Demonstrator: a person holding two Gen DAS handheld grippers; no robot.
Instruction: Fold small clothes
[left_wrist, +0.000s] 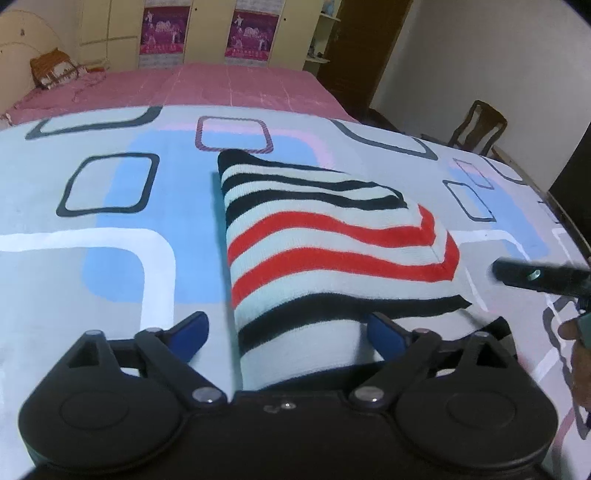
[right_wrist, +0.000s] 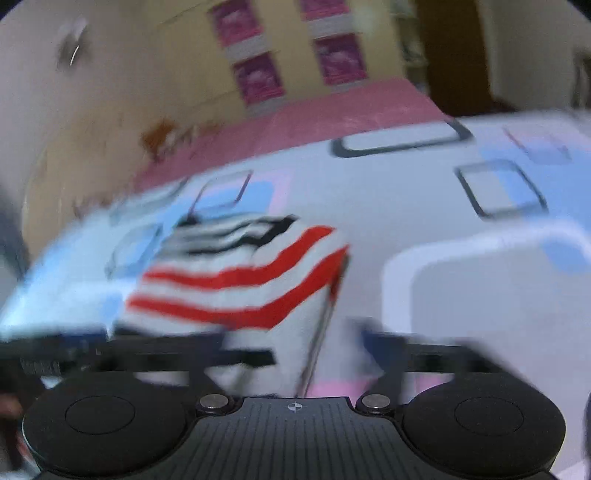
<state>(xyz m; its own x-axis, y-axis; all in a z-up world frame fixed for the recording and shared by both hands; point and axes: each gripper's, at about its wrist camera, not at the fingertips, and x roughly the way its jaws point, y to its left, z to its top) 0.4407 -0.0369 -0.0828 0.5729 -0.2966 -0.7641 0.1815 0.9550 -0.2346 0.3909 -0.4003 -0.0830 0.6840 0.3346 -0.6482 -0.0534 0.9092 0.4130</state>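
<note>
Sweater (left_wrist: 325, 240), striped and already folded to a narrow stack, lies on the bed (left_wrist: 110, 258) with its long axis running near to far, its near end between the wide-open, empty jaws of the left gripper (left_wrist: 288, 332). Right gripper (right_wrist: 295, 343) is blurred beside its right edge; jaws look open and empty; clear sheet lies either side.

Folded garment (left_wrist: 325, 251) on bedsheet (left_wrist: 110, 280), left gripper (left_wrist: 291, 332) straddling its 6 o'clock end, right gripper (left_wrist: 532, 277) at 3 o'clock, chair (left_wrist: 478, 127) at 1 o'clock.
</note>
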